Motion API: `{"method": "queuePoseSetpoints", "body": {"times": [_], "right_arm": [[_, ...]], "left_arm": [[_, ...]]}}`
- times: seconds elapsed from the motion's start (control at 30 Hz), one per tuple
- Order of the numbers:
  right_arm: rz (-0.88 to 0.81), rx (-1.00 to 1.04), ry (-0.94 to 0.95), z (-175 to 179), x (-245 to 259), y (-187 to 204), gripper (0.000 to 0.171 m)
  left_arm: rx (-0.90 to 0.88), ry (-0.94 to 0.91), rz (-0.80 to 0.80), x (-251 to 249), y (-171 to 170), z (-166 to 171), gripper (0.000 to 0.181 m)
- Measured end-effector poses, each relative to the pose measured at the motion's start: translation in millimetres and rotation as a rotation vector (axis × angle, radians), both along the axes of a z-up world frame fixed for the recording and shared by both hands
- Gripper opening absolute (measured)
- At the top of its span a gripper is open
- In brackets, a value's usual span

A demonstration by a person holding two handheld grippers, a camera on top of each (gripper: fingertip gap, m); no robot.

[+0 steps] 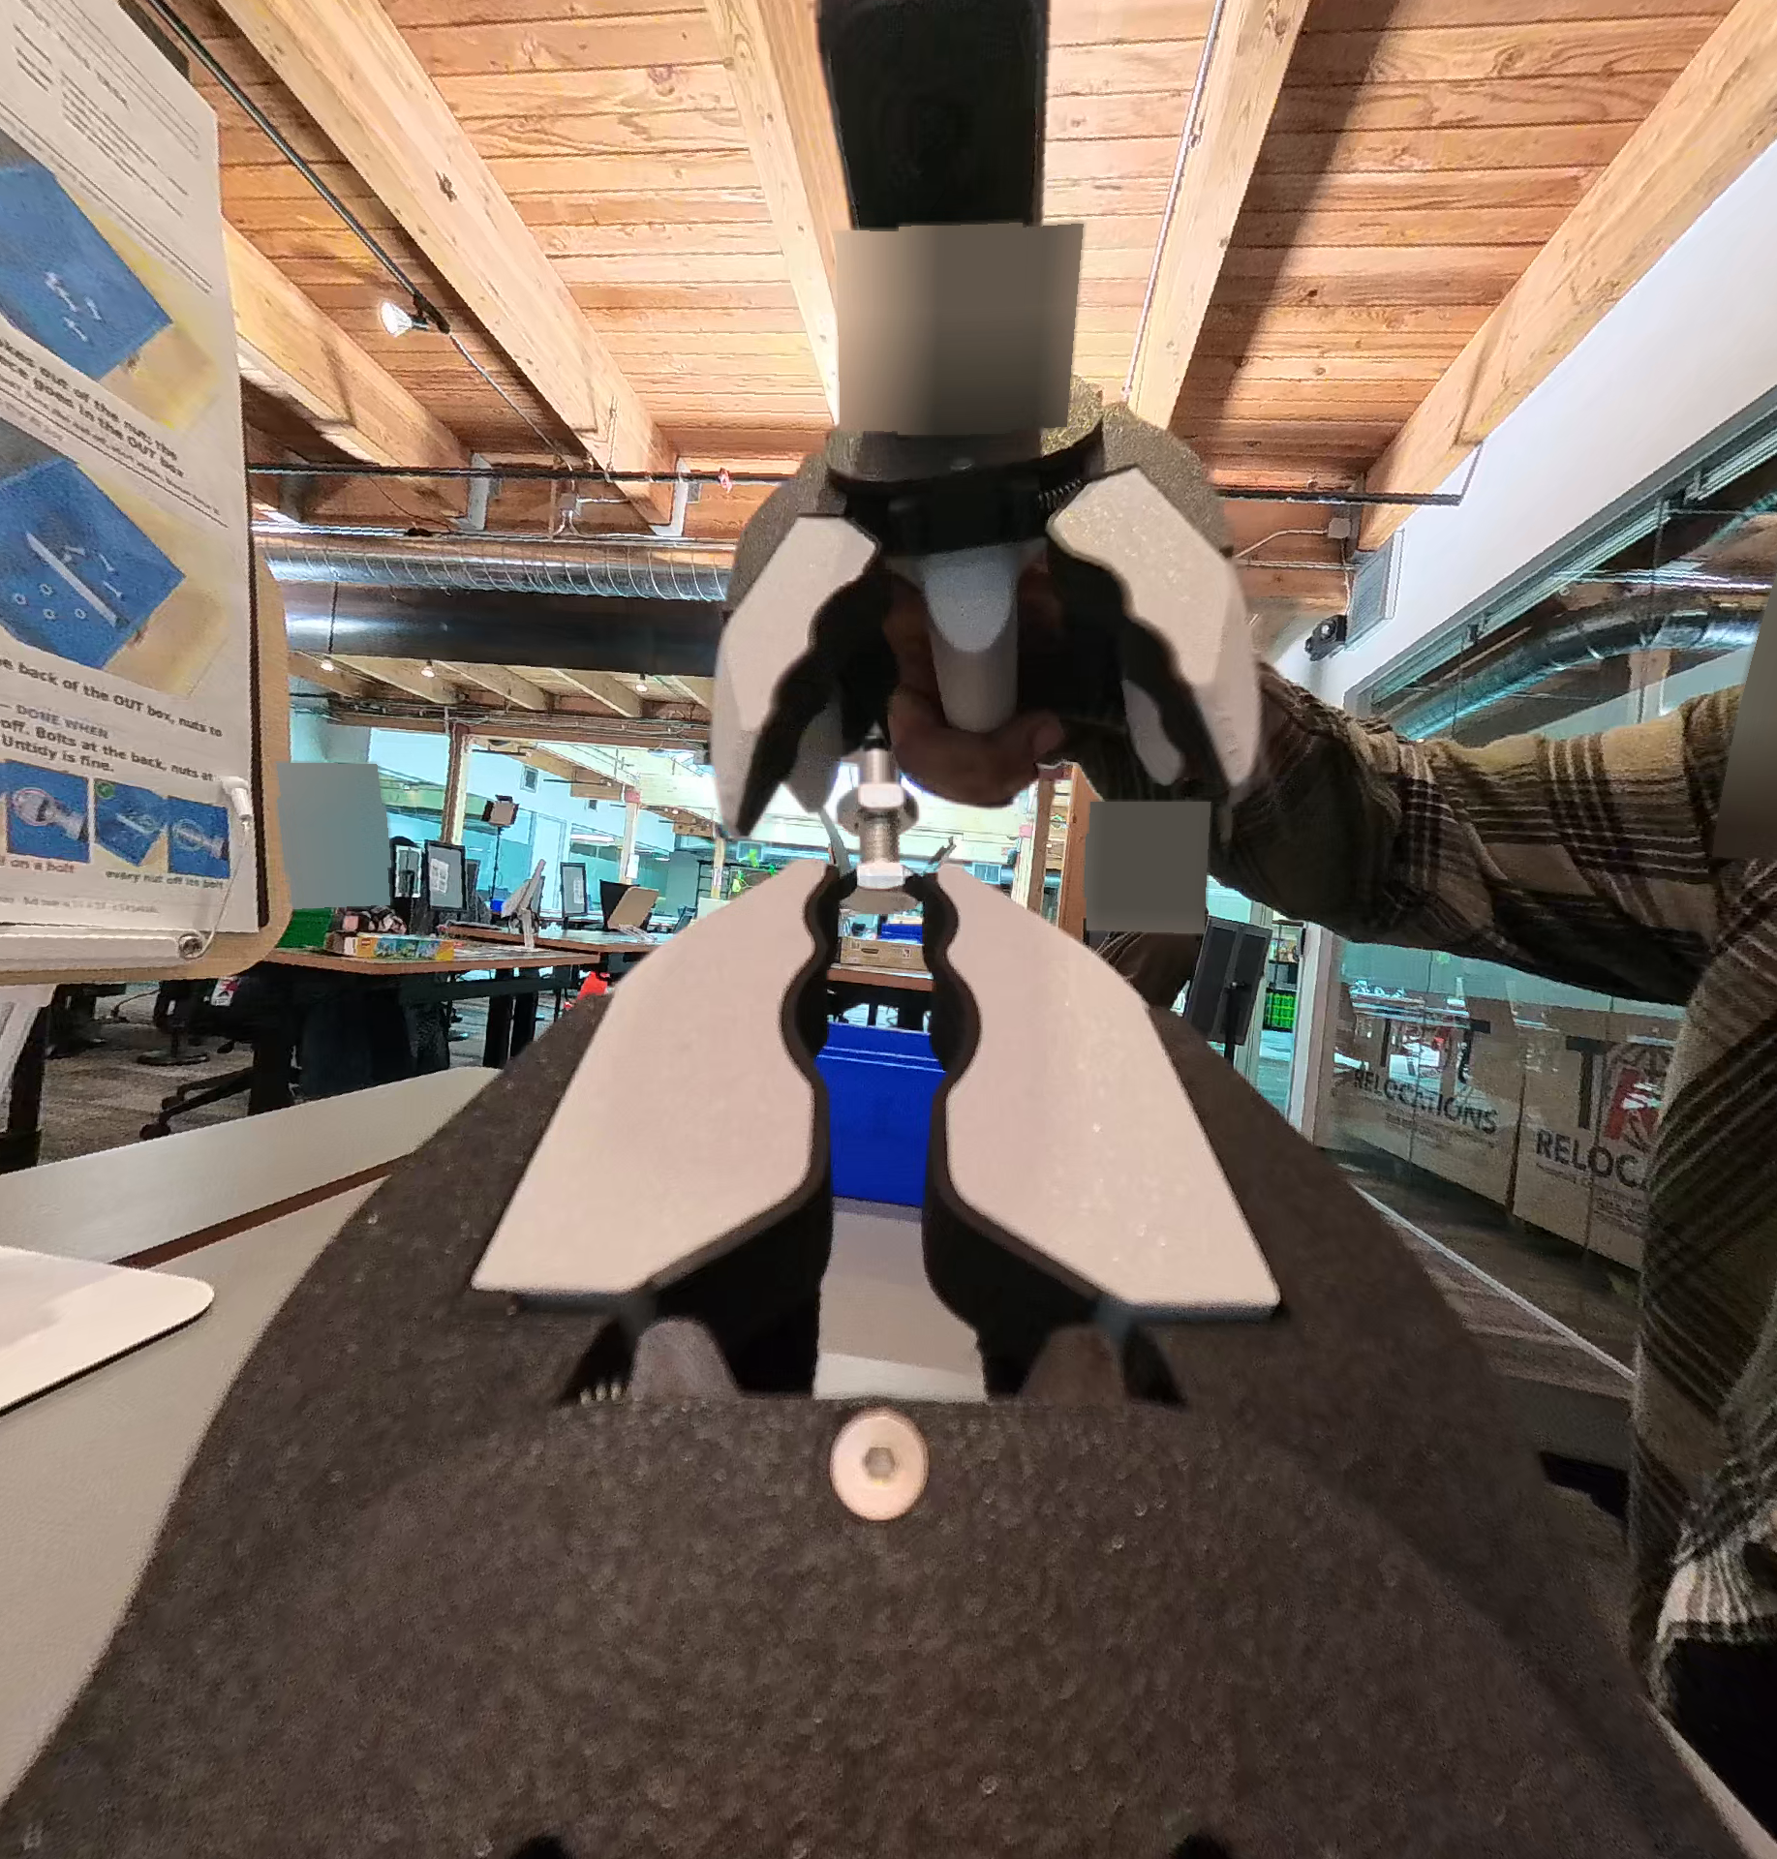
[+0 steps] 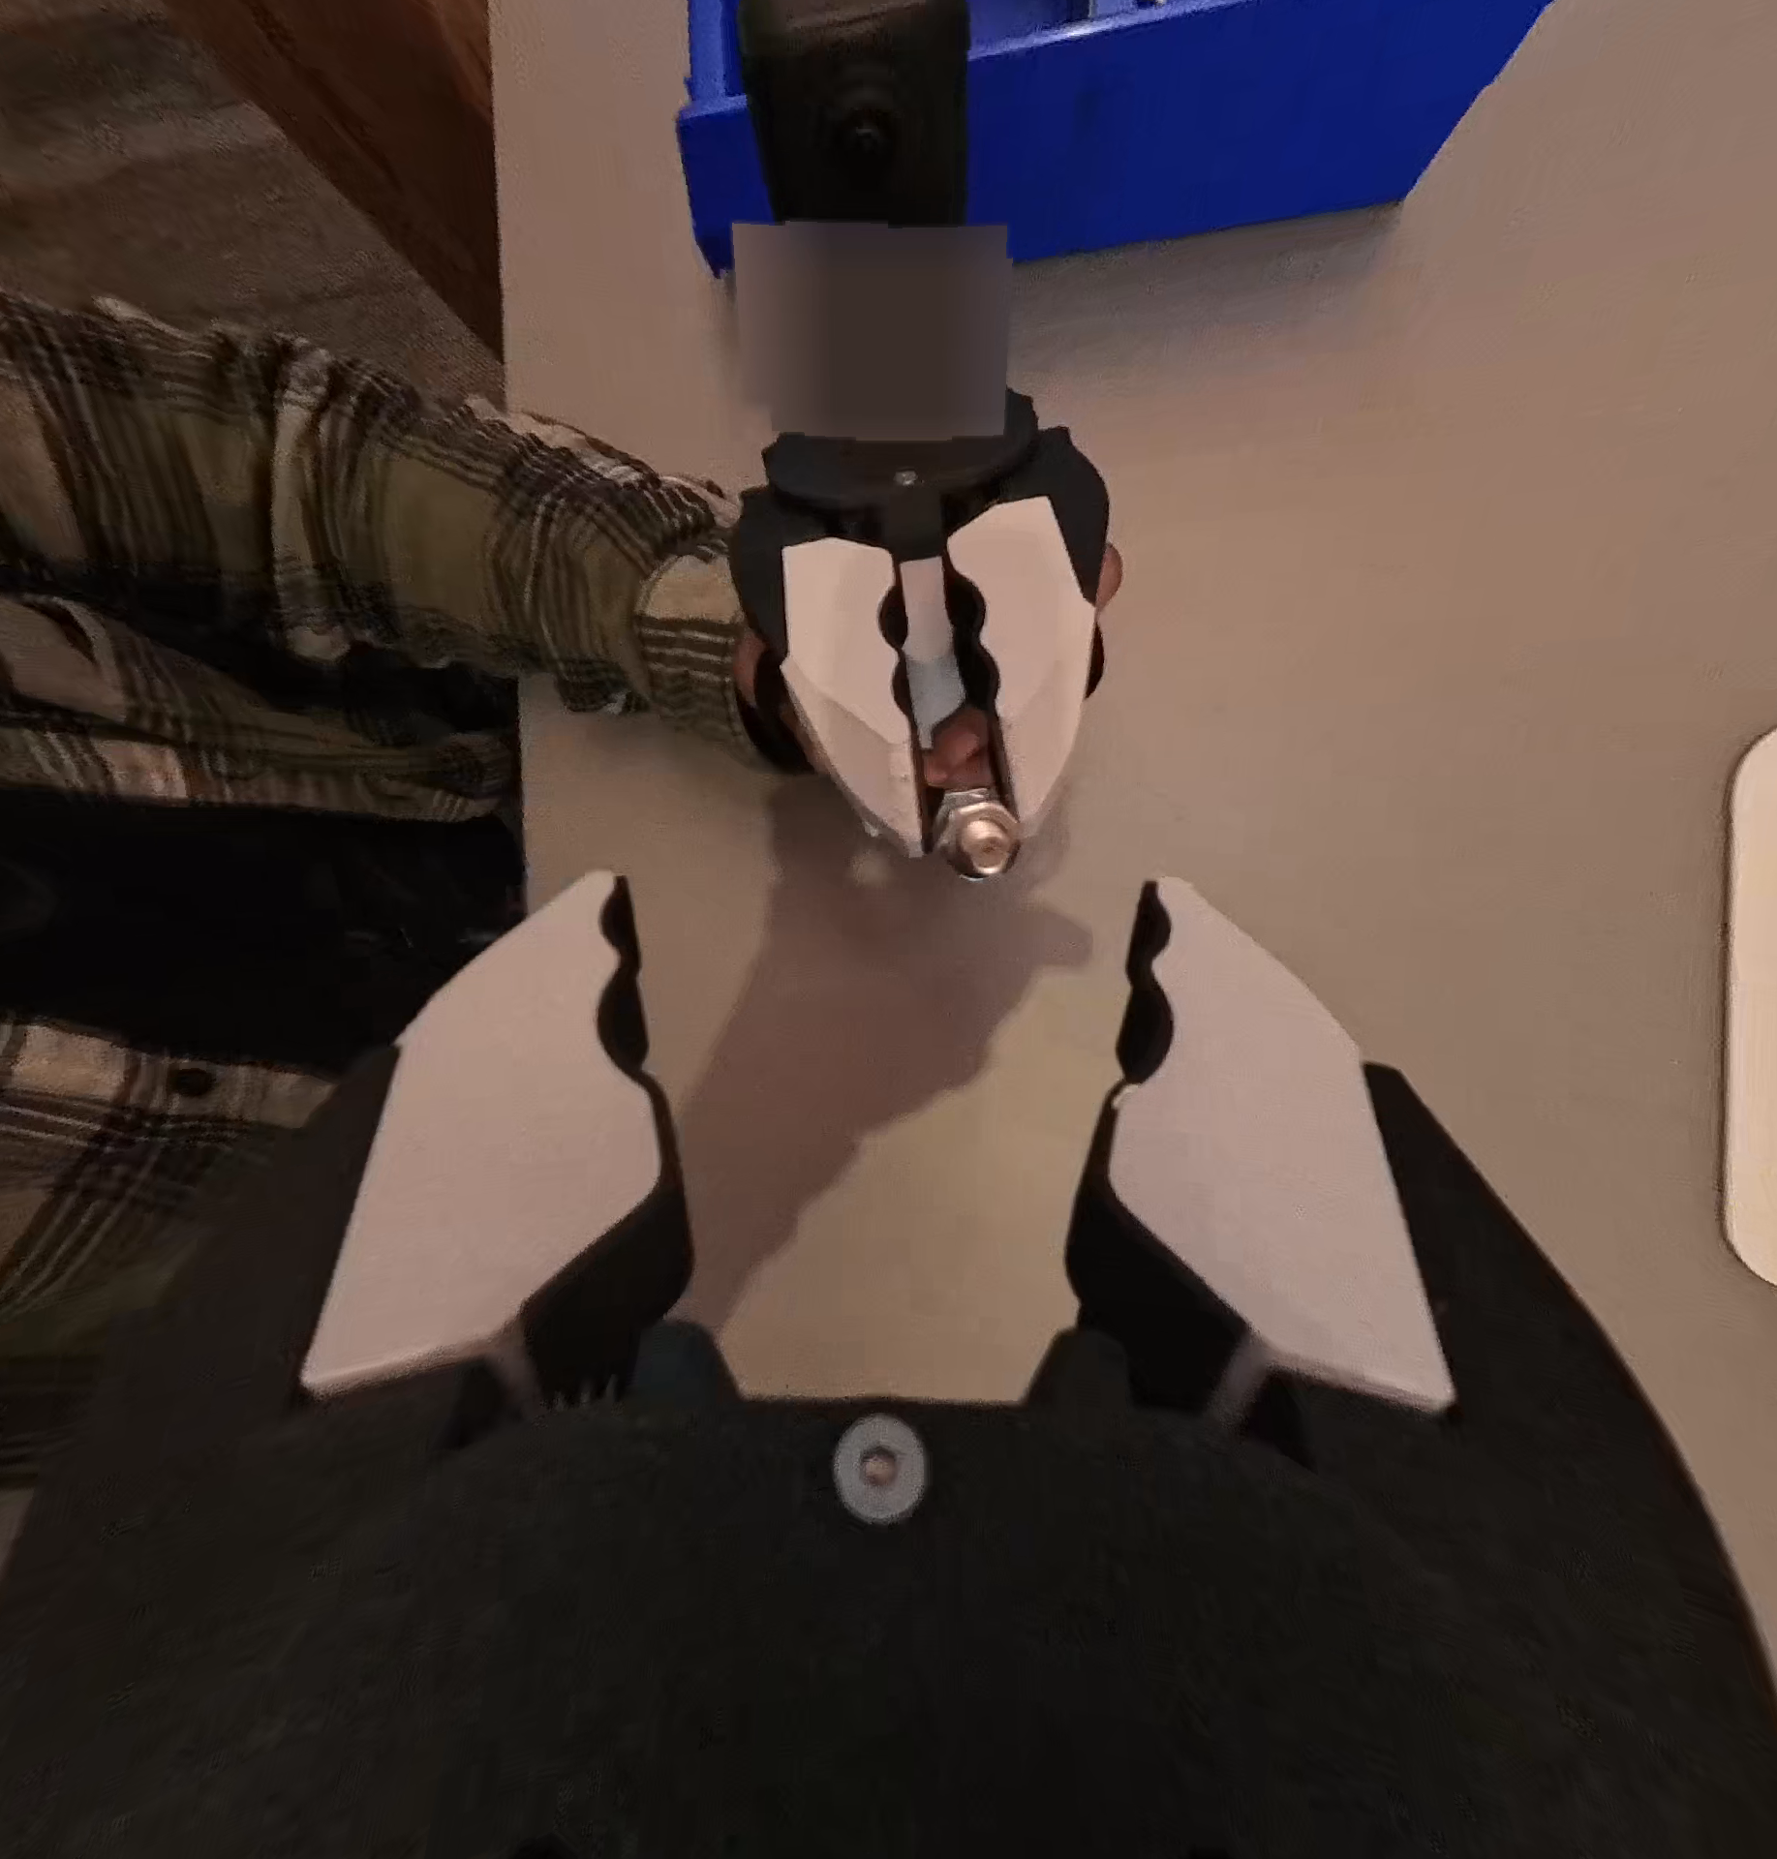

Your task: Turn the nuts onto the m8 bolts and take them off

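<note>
The bolt (image 1: 876, 840) is clamped by its head in the left gripper (image 1: 879, 885), shank pointing straight at the wide-open right gripper (image 2: 884, 905), nut (image 1: 876, 802) midway.

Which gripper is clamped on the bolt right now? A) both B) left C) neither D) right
B: the left gripper is shut on the bolt, nut on its shank; the right gripper is spread wide and holds nothing.
</note>
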State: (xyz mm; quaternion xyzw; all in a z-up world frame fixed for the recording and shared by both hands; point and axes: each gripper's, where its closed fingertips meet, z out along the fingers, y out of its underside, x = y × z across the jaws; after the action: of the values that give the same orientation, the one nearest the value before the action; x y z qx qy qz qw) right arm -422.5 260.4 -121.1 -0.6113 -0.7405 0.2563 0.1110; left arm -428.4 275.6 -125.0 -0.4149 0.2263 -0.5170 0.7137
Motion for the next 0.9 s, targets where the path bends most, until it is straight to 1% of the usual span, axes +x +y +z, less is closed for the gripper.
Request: {"method": "queuePoseSetpoints", "body": {"times": [0.07,0.17,0.23,0.33,0.43,0.57,0.73,0.9], "right_arm": [[0.011,0.117,0.024,2.3,-0.9,12.9,0.09],[0.073,0.164,0.04,6.1,-2.7,11.5,0.081],[0.108,0.225,0.024,5.9,-2.8,16.8,0.067],[0.139,0.178,-0.009,1.5,-2.6,13.4,0.054],[0.163,0.188,-0.033,-2.4,-2.0,15.4,0.039],[0.174,0.122,-0.024,-2.0,-4.8,10.6,0.015],[0.167,0.067,-0.046,-3.7,-0.2,7.6,0.013],[0.152,0.09,-0.031,-2.7,10.6,10.3,0.011]], "left_arm": [[0.002,0.0,-0.002,-0.3,-0.3,0.4,0.015],[0.002,0.01,-0.011,2.3,-0.6,-0.7,0.015],[0.006,0.022,-0.016,4.8,-1.6,-1.3,0.015],[0.009,0.027,-0.029,6.8,-2.9,-1.2,0.015],[0.011,0.03,-0.035,7.7,-3.3,-1.3,0.015],[0.013,0.044,-0.038,10.3,-3.8,-2.1,0.015],[0.027,0.056,-0.046,14.6,-6.2,-1.8,0.015],[0.016,0.061,-0.07,21.8,-6.1,-1.9,0.015]]}}
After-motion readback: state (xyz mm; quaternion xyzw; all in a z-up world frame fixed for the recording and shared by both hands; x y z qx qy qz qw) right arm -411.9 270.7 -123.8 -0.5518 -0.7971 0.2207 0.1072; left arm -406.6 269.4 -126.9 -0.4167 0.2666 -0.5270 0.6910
